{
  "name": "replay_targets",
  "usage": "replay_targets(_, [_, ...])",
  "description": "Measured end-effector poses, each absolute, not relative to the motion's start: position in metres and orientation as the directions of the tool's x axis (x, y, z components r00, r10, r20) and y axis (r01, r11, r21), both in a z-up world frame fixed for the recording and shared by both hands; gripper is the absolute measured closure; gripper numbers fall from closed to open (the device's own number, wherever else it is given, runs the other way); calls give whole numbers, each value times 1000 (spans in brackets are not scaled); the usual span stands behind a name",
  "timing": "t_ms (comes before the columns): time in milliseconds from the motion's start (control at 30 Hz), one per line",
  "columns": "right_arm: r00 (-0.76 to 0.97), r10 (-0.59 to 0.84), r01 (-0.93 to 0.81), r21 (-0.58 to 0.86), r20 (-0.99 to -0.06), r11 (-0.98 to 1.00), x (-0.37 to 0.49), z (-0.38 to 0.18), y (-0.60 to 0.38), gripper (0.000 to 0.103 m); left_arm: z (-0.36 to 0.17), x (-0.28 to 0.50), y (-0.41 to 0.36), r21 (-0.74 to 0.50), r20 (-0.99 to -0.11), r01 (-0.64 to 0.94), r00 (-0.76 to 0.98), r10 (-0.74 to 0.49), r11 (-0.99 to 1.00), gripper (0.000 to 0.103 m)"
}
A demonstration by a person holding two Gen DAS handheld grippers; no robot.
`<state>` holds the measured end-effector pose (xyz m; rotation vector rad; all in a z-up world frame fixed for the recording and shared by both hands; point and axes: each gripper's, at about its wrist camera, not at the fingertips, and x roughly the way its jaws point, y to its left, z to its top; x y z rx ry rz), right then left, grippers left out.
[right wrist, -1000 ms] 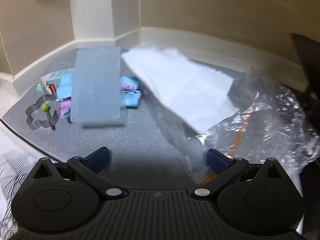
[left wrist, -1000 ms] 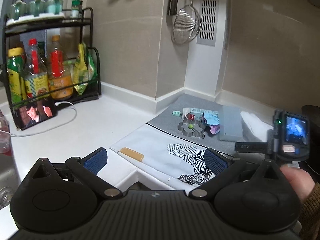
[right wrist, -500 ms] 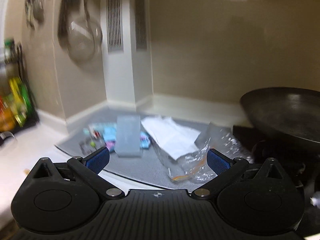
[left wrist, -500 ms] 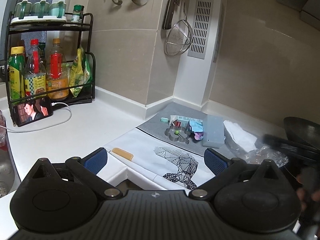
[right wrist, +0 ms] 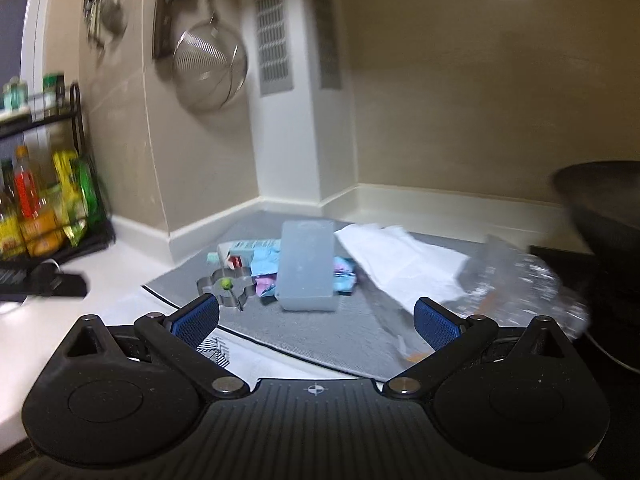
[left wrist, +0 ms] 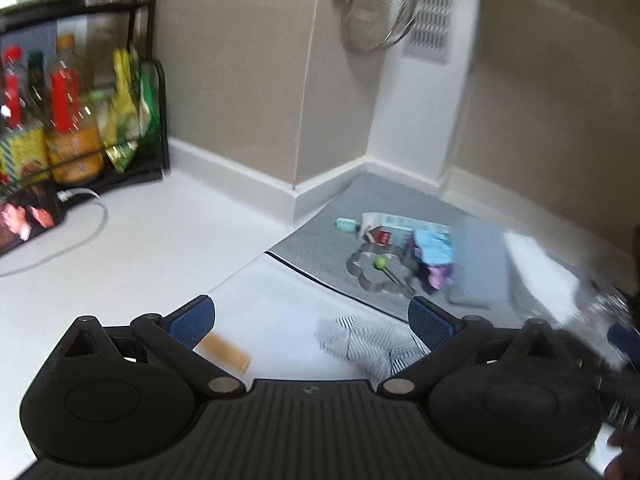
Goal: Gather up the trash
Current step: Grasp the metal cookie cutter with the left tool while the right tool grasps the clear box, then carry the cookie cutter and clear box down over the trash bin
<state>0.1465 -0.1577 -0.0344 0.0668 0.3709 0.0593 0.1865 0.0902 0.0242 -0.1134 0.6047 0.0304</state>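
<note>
**A:** Anyone able to read the labels on that trash pile? I'm standing right here and getting nothing.

**B:** Same, it's all motion-smeared. The carton (right wrist: 244,249) with the red patch has print on it, but it's unreadable. Next to it are crumpled blue and pink wrappers (right wrist: 264,264) and a small teal cap (left wrist: 346,224) off to the side. All of it sits on the grey mat (right wrist: 320,332) in the corner of the counter (left wrist: 140,264).

**A:** And the bottles?

**B:** The bottles (left wrist: 68,128) in the black rack (left wrist: 156,80) have red and yellow labels, way too blurry for brands. There's a phone (left wrist: 24,220) propped in front of the rack showing faces, no text I can make out.

**A:** What are the tools doing?

**B:** The left tool (left wrist: 311,320) is spread wide with nothing between the blue pads, hovering over the white patterned cloth (left wrist: 360,344). The right tool (right wrist: 316,320) is spread wide too, empty, pointed at the frosted plastic box (right wrist: 306,268) lying partly on the wrappers.

**A:** Other trash?

**B:** A white paper towel (right wrist: 400,264) just right of the box, and a crinkly clear plastic bag (right wrist: 520,284) next to a dark pan (right wrist: 600,200). A flower-shaped metal ring (right wrist: 226,286) with a green-headed pick in it sits left of the wrappers.
</note>
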Motion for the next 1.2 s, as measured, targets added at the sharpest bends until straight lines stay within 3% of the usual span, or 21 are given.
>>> replay_targets(267, [880,64,-32,74,-471,997,244,-64,-141,0,-14,296,79,-85,-666,-56,746,-15,995,0])
replay_targets(500, [847,47,14,111,-530,994,284,-76,-141,0,-39,346,69,-61,-711,-49,703,-9,997,0])
replay_targets(533, [846,67,-4,119,-529,993,285,-77,-142,2,-41,350,68,-54,-718,-48,696,-5,997,0])
replay_targets(567, [848,86,-19,132,-524,991,285,-78,-143,12,-42,352,66,-47,-722,-49,692,0,998,0])
replay_targets(633, [845,115,-29,169,-522,985,285,-80,-147,37,-42,355,62,-40,-716,-41,698,0,998,12])
replay_targets(700, [853,126,-25,200,-507,979,281,-80,-152,38,-43,358,58,-43,-735,-20,678,-19,999,49])
replay_targets(733, [854,133,-30,206,-503,978,278,-80,-153,38,-44,359,57,-48,-739,-16,673,-25,999,61])
replay_targets(767, [856,135,-35,206,-499,978,274,-79,-153,39,-43,359,55,-54,-741,-4,670,-38,999,91])
replay_targets(867, [869,153,-55,214,-471,975,258,-72,-154,39,-40,357,56,-106,-769,0,634,-82,994,98])
replay_targets(1200, [898,175,-89,224,-405,971,187,-51,-162,39,-10,271,68,-125,-717,24,688,-107,992,99])
